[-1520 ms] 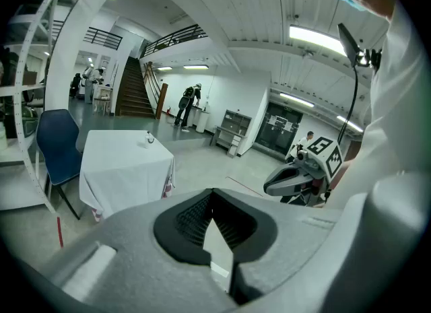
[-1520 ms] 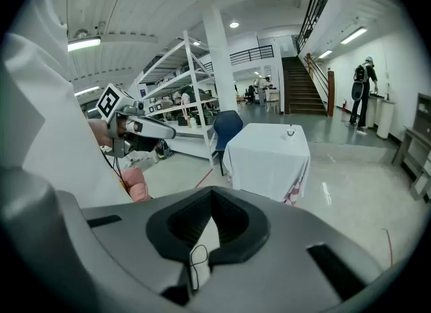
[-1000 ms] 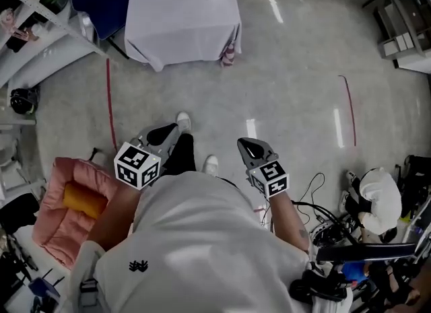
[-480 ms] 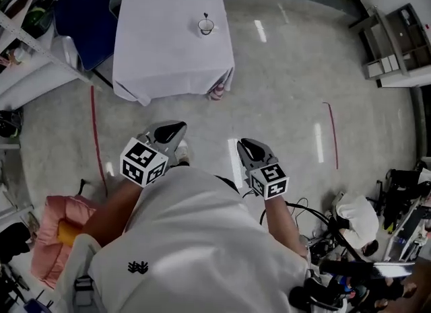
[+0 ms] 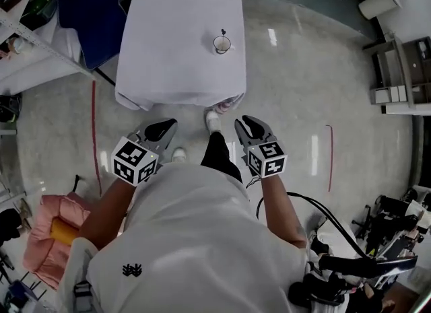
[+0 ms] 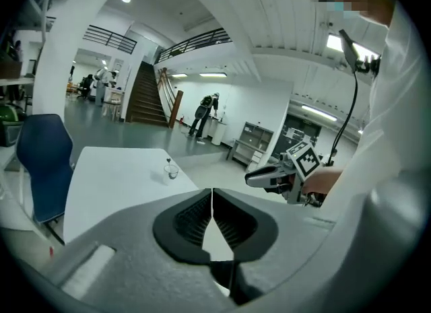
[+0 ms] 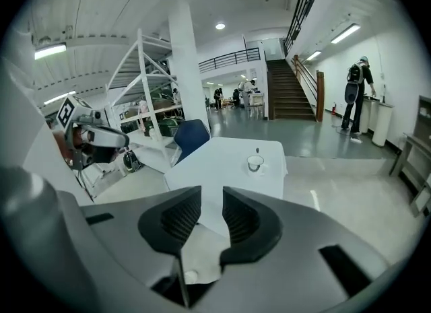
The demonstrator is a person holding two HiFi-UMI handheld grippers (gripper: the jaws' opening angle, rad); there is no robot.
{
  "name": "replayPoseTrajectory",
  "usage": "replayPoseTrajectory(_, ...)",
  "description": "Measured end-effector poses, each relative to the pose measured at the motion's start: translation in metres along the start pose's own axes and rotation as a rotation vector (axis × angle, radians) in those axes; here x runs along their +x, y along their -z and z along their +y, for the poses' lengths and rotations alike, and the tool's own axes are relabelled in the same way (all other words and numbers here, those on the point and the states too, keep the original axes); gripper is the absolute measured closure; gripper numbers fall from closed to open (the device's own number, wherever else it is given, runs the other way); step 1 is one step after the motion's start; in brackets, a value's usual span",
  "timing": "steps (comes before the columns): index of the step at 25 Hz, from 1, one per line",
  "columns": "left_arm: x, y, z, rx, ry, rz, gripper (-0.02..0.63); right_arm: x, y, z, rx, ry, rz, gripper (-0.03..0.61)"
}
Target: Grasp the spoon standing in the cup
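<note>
A small clear cup (image 5: 221,44) with a dark spoon (image 5: 223,34) standing in it sits near the right side of a table with a white cloth (image 5: 168,49). The cup (image 7: 255,163) and the spoon (image 7: 257,151) also show ahead in the right gripper view, and the cup (image 6: 171,170) is small in the left gripper view. Both grippers hover over the floor, short of the table. My left gripper (image 5: 163,128) is shut, its jaw tips touching. My right gripper (image 5: 248,126) holds nothing, and its jaws are opening with a narrow gap between them.
A blue chair (image 5: 91,2) stands at the table's far left corner. White shelving (image 5: 27,42) runs along the left. A pink cushion (image 5: 50,227) lies on the floor at lower left. Cables and gear (image 5: 377,237) clutter the lower right. People stand by the stairs (image 7: 293,89).
The person has walked toward the table, which now lies closer to both grippers. The right gripper's jaws have parted from shut to a narrow gap.
</note>
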State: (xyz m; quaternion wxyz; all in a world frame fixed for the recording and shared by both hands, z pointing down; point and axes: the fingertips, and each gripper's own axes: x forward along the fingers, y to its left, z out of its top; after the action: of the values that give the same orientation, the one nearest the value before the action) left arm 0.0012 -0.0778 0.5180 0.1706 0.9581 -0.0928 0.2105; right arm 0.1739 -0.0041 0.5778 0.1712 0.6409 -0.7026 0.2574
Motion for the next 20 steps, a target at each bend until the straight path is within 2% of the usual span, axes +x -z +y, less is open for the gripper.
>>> replayPoseTrajectory(5,0.025,-0.028,0.052,-0.045,-0.141,-0.006,0.600,0.086,-0.051,-0.061,-0.044,-0.067,0.014,0.455)
replayPoseTrajectory(10,0.061,-0.077,0.081,-0.056,-0.264,-0.033,0.600,0.167,-0.096,-0.123,-0.090,-0.140,0.050,0.439)
replayPoseTrajectory(15,0.092,-0.113,0.109,-0.123,-0.355,-0.067,0.600,0.241,-0.116,-0.178,-0.111,-0.174,0.107,0.408)
replayPoseTrajectory(20,0.100,-0.124,0.131,-0.182,-0.483,-0.086,0.600,0.312,-0.109,-0.208,-0.112,-0.220,0.198,0.387)
